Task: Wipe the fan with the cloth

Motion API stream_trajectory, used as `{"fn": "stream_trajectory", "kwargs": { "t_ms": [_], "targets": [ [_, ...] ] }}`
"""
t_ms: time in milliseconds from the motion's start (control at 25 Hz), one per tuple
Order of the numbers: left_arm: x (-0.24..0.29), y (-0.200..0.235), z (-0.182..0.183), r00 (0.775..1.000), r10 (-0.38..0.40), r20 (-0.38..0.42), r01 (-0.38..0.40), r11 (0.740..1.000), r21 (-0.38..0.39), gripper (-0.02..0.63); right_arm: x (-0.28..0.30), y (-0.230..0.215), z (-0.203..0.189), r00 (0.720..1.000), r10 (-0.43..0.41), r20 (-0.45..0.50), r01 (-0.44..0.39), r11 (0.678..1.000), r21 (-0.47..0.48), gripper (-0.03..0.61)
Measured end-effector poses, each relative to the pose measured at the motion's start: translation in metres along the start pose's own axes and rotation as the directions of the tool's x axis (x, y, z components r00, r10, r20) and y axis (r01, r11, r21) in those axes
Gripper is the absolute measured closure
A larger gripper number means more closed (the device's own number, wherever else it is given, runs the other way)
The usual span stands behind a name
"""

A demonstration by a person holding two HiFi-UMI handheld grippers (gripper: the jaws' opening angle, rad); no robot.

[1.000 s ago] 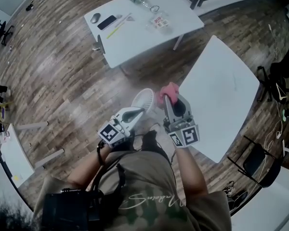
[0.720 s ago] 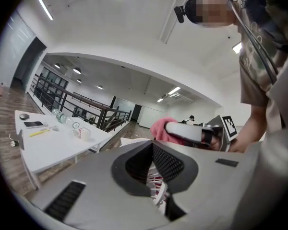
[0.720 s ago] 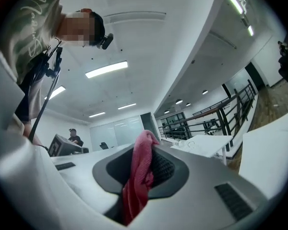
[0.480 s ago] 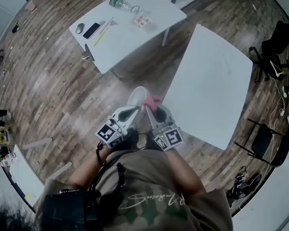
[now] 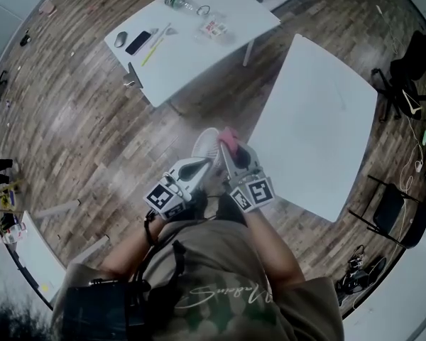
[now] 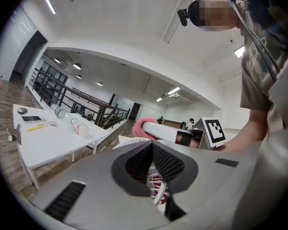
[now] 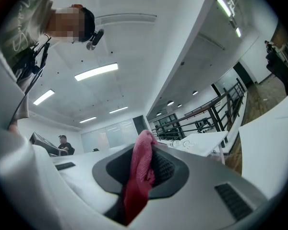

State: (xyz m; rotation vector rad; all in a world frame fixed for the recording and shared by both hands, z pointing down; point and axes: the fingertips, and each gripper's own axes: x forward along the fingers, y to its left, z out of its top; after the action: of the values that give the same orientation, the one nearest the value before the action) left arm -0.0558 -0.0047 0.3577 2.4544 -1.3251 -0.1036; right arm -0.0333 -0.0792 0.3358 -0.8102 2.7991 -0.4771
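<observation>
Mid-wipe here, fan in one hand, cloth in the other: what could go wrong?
1. The left tongs grip the fan only by its thin grille, above the wooden floor; wiping pressure may twist it loose.
2. The pink cloth in the right tongs could snag between the ribs.

White table (image 5: 192,55), bottle (image 5: 176,1), phone (image 5: 138,42), mouse (image 5: 121,38)

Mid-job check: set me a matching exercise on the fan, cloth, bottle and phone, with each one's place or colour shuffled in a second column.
Column one:
1. fan
2. cloth
3. bottle
4. phone

Column two:
A. pink, clamped in the right gripper
B. near the far edge of the cluttered table
C. white grille, clamped in the left gripper
D. dark, lying flat beside the mouse

Pairs: 1-C, 2-A, 3-B, 4-D
</observation>
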Motion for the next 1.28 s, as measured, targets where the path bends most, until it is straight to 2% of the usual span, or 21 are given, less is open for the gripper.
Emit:
{"fn": "stream_trajectory", "kwargs": {
  "t_ms": [480,1120,1280],
  "targets": [
    [-0.001,-0.002,-0.002,1.000,0.016,-0.019,-0.016,1.000,-0.007,0.592,0.025,-0.020,-0.007,0.999,0.035,-0.014,-0.034,0.997,0.074,0.491],
    [-0.004,-0.003,-0.001,0.999,0.050,0.001,-0.050,0.999,-0.017,0.592,0.054,-0.038,-0.023,0.995,0.084,-0.054,-0.077,0.989,0.125,0.491],
    [-0.006,-0.002,-0.002,0.999,0.037,-0.001,-0.037,0.999,-0.013,0.591,0.053,-0.051,-0.013,0.999,0.038,-0.025,-0.034,0.992,0.125,0.491]
  ]
}}
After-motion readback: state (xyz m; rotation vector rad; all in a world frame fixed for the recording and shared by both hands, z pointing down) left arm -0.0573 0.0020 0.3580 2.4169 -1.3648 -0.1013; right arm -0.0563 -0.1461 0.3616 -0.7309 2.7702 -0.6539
